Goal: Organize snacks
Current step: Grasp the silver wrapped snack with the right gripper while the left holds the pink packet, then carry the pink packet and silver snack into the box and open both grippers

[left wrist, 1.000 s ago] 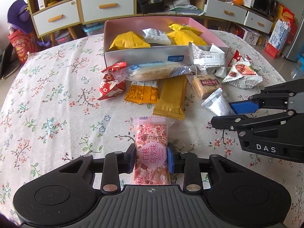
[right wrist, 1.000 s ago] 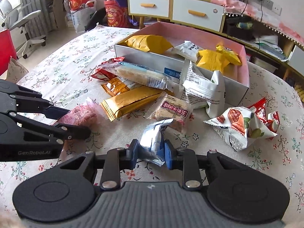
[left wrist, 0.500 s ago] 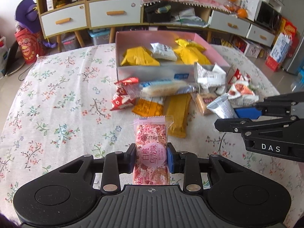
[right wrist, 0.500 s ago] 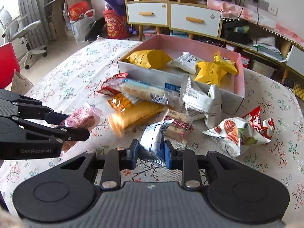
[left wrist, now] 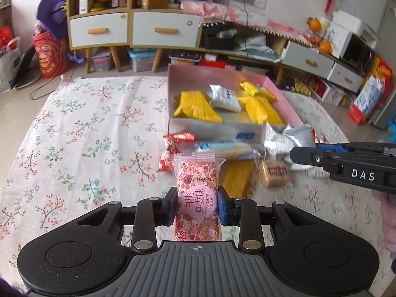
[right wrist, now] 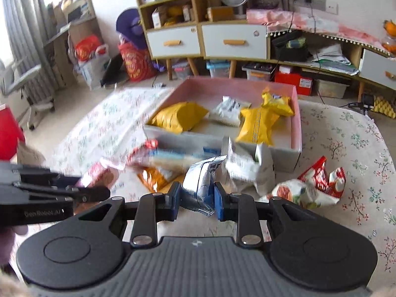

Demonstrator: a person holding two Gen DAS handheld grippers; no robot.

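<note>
A: Grips? Quick.

B: Left gripper clamped on the pink bar, pads on its long sides, long axis pointing straight away from the jaws. Right gripper clenched on a silver pouch, which stands crumpled and upright between the pads.

A: Where does it all go?

B: My guess is the box, far and ahead of both. From the left gripper it's ahead and a bit right; from the right gripper nearly dead ahead. Right looks slightly nearer, but that's hard to call.

A: Room inside?

B: Yellow packs and a white packet sit in it; bare floor shows near the front wall.

A: In the way?

B: A loose pile against the near wall: a long clear-wrapped bar, a red packet, a gold bar, a brown biscuit. Both loads have to clear that wall.

A: Materials?

B: Pink one is glossy film, flat, rectangular, looks stiff. Pouch is crinkly foil, soft and squashed. Box is cardboard, pink inside. Floral tablecloth underneath.
</note>
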